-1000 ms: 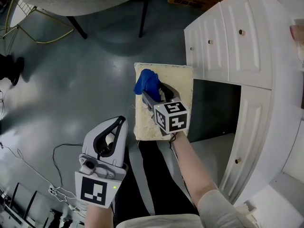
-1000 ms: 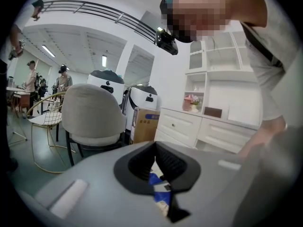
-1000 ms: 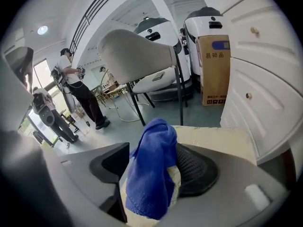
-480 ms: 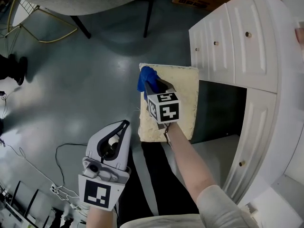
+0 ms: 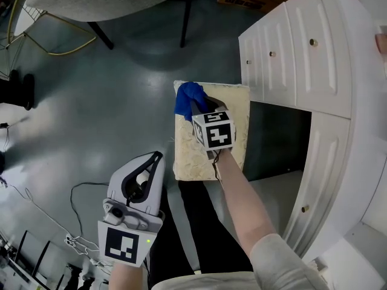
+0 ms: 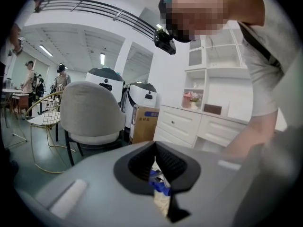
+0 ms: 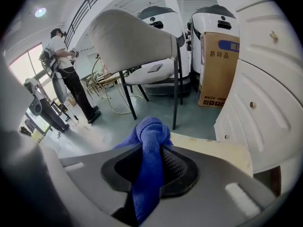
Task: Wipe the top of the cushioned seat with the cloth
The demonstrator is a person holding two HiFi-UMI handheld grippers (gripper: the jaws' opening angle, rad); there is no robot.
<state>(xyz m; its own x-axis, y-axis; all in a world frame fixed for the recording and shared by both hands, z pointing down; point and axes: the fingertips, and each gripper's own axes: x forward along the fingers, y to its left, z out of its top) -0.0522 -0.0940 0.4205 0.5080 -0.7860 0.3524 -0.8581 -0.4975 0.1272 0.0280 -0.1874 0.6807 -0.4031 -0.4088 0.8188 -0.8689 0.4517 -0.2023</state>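
The right claw [image 5: 195, 106] has just been closing and clenches the blue cloth [image 5: 185, 96]. In the head view the cloth bunches at the far left corner of the seat [image 5: 233, 110], on it or just above; I cannot tell which. The left claw [image 5: 156, 157] hangs off the seat's near left side, pinched together and empty. The left gripper view shows those jaws closed on nothing, with the cloth glimpsed past them. The right gripper view shows the cloth wedged between the jaws, its knot poking out over the seat. As I judge it, the cloth is grasped and wiping is about to start. Next, press the bundle onto the seat and sweep across its top.
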